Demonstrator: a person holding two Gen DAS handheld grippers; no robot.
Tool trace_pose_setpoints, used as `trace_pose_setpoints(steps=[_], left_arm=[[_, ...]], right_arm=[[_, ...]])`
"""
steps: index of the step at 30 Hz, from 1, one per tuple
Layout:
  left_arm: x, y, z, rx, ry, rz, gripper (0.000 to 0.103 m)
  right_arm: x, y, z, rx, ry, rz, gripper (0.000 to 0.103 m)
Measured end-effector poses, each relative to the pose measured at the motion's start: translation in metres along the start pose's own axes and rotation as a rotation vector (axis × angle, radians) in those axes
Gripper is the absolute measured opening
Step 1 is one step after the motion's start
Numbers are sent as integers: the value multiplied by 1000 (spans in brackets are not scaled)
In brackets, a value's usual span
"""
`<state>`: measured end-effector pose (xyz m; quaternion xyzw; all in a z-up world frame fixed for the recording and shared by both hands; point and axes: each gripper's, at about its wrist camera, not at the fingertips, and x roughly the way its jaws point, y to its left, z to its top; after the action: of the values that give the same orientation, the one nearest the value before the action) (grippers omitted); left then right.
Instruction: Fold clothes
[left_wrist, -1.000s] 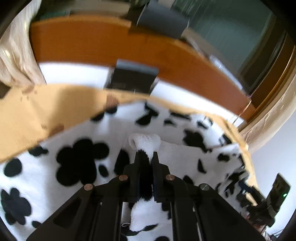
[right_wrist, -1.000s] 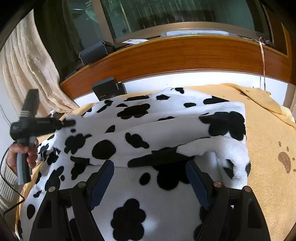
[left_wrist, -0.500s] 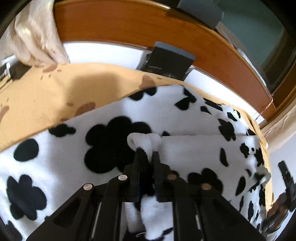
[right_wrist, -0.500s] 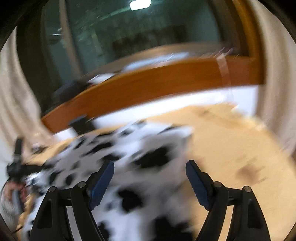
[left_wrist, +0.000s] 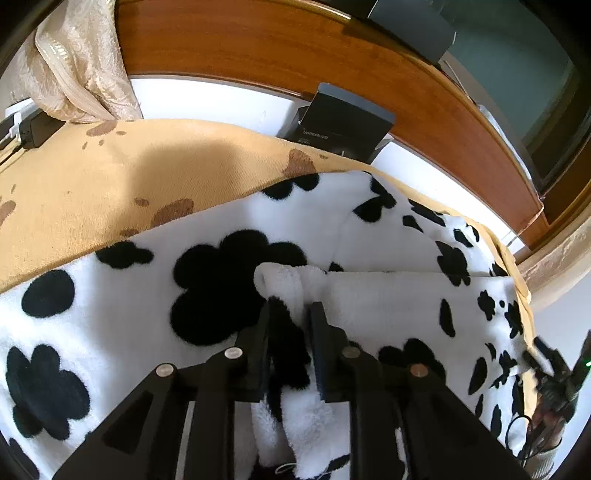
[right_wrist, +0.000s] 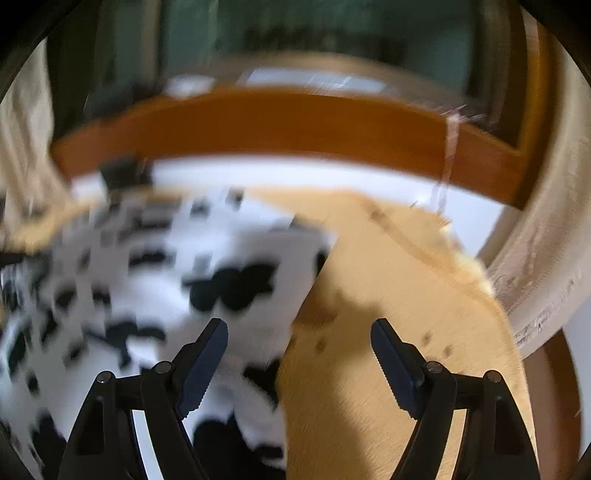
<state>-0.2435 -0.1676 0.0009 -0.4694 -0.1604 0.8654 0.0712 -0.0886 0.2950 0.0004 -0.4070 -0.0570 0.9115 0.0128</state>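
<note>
A tan paw-print blanket (left_wrist: 110, 184) covers the bed. A dark box (left_wrist: 343, 125) leans against the wooden ledge (left_wrist: 295, 62). Cream curtain (left_wrist: 74, 66) hangs at the left, beside a black charger (left_wrist: 35, 127).

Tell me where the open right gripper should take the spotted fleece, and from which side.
Probably the fleece's near right edge, where it ends on the tan blanket. The right gripper straddles that border, so come in from the blanket side. The left gripper already pinches a fold.

left gripper (left_wrist: 290, 310) | jaws pinch fold of cow-print fleece (left_wrist: 369, 299) | on tan blanket (left_wrist: 110, 177)
</note>
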Motion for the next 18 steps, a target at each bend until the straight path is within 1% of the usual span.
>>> trace_pose_setpoints(steps=[2, 5, 7, 8, 9, 11, 12, 14, 16, 18], left_arm=[[0, 1, 0, 6, 3, -7, 30], [1, 3, 3, -3, 15, -20, 35], [-1, 2, 3, -7, 15, -3, 42], [-5, 2, 2, -7, 6, 18, 53], [-11, 2, 2, -6, -8, 40, 67], [-23, 4, 0, -6, -46, 77, 78], [-30, 4, 0, -10, -65, 89, 80], [-44, 5, 0, -25, -102, 91, 80], [-51, -2, 0, -31, -127, 72, 81], [-54, -11, 0, -26, -144, 52, 81]], right_arm=[[10, 1, -14, -68, 66, -10, 82], [9, -10, -23, -77, 67, 9, 83], [9, -7, -20, -108, 72, -12, 84], [8, -3, -18, -134, 74, -29, 84], [6, 2, -15, -165, 75, -49, 84], [0, 4, -7, -187, 68, -61, 84], [-6, 4, -1, -184, 50, -57, 84], [-20, 2, 14, -167, -7, -39, 84], [-33, 1, 31, -131, -75, -17, 84], [-33, 6, 47, -94, -111, 45, 84]])
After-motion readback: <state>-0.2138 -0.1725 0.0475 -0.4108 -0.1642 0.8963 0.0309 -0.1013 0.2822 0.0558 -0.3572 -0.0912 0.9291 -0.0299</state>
